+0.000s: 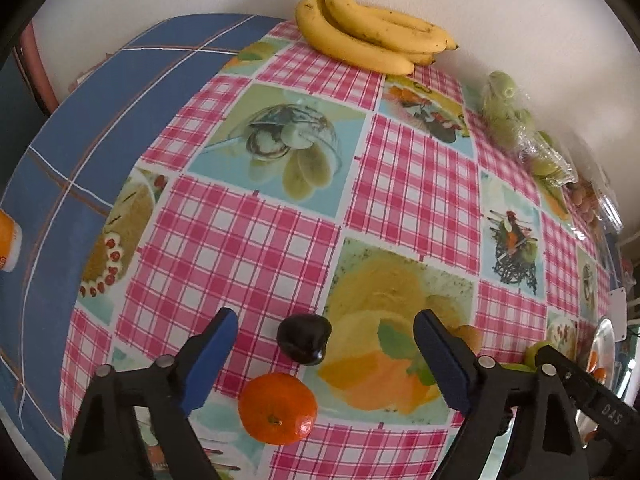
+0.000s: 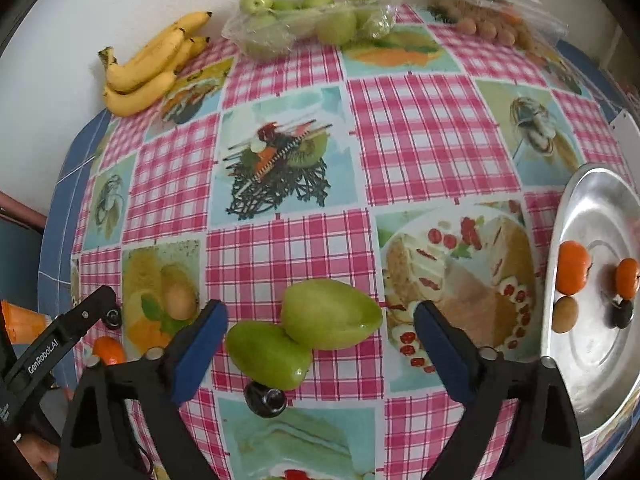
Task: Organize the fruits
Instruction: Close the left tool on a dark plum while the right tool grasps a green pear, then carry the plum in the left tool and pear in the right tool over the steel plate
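Both tongs spread wide, clamped on nothing. Left gripper [image 1: 324,354] hovering over a dark plum [image 1: 304,339] and a tangerine [image 1: 277,408] on the checked cloth. Right gripper [image 2: 320,344] framing two green fruits [image 2: 304,332], touching each other. Smooth, waxy, probably slippery and bruisable: best pinched across the widest middle, gently. Metal tray [image 2: 600,392] at right already holding two tangerines, a brown fruit, something dark.
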The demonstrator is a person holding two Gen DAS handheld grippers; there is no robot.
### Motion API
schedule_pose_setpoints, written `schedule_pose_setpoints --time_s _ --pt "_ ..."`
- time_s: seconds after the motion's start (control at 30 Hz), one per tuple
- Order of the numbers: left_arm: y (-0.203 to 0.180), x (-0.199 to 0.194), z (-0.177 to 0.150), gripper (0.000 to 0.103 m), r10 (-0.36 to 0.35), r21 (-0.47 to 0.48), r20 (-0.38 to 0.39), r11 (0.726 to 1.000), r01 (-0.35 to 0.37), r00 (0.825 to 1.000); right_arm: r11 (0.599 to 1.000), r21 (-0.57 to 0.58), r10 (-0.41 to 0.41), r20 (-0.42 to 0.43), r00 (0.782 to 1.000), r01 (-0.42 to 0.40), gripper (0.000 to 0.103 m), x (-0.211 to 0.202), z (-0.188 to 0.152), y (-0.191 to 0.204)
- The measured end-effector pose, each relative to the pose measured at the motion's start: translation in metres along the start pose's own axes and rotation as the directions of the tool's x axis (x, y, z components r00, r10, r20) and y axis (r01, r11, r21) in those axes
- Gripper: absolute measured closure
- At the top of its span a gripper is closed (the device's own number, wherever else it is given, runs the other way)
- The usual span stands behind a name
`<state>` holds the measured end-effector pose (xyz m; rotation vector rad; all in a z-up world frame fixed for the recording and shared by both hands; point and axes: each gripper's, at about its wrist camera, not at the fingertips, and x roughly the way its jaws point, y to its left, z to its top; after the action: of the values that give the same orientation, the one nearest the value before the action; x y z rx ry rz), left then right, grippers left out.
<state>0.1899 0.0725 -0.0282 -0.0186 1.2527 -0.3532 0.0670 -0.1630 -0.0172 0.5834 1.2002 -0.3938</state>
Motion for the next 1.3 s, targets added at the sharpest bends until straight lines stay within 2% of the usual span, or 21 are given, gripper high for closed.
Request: schedule_pose_setpoints --time_s 0.1,0.13,0.17,0.27,0.33,0.37,0.4,0.5,0.53,0.87,1.3 --pt "-0.001 0.003 -0.001 0.023 -0.003 0.004 -0.013 1.0 0.003 1.0 1.0 0.025 -0.004 -0.008 1.0 0.004 0.013 0.005 0.001 -0.005" --pt "-0.001 0.004 -0.001 0.024 0.0 0.005 -0.013 1.0 0.0 1.0 0.999 0.036 -0.005 -0.007 1.0 0.006 0.017 0.006 0.002 -0.008" --pt "-0.001 0.005 -0.001 0.03 0.003 0.004 -0.013 1.0 -0.003 1.0 0.999 0.044 -0.005 -0.011 1.0 0.006 0.021 0.007 0.002 -0.01" --pt "0.0 0.008 -0.001 0.037 0.011 0.002 -0.023 1.0 -0.011 1.0 0.998 0.056 -0.003 -0.019 1.0 0.004 0.022 0.009 0.001 -0.013" --pt "0.0 0.01 -0.001 0.051 0.015 0.001 -0.029 1.0 -0.015 0.999 0.998 0.062 0.002 -0.022 1.0 -0.001 0.024 0.01 0.0 -0.014" --pt "0.001 0.01 -0.001 0.057 0.021 -0.001 -0.029 1.0 -0.021 0.999 0.998 0.066 0.007 -0.024 1.0 -0.005 0.033 0.011 0.0 -0.015" --pt "0.001 0.01 -0.002 0.062 0.027 0.001 -0.028 1.0 -0.027 0.999 0.998 0.068 0.008 -0.026 1.0 -0.006 0.036 0.011 0.0 -0.014" --pt "0.005 0.009 -0.002 0.071 0.041 -0.004 -0.018 0.999 -0.041 0.999 0.998 0.065 0.011 -0.027 1.0 -0.01 0.041 0.012 0.001 -0.014" --pt "0.008 0.009 -0.002 0.071 0.035 -0.011 -0.018 0.999 -0.035 0.999 0.998 0.066 0.021 -0.028 0.999 -0.019 0.046 0.012 0.001 -0.013" --pt "0.009 -0.005 0.0 0.072 0.015 -0.023 0.018 1.0 -0.014 1.0 0.997 0.067 0.025 -0.019 1.0 -0.024 0.046 0.009 0.002 -0.009" --pt "-0.023 -0.039 -0.002 0.072 -0.034 0.038 0.089 0.999 0.03 0.995 0.995 0.055 0.085 0.06 0.995 -0.088 0.046 -0.035 -0.01 -0.009"
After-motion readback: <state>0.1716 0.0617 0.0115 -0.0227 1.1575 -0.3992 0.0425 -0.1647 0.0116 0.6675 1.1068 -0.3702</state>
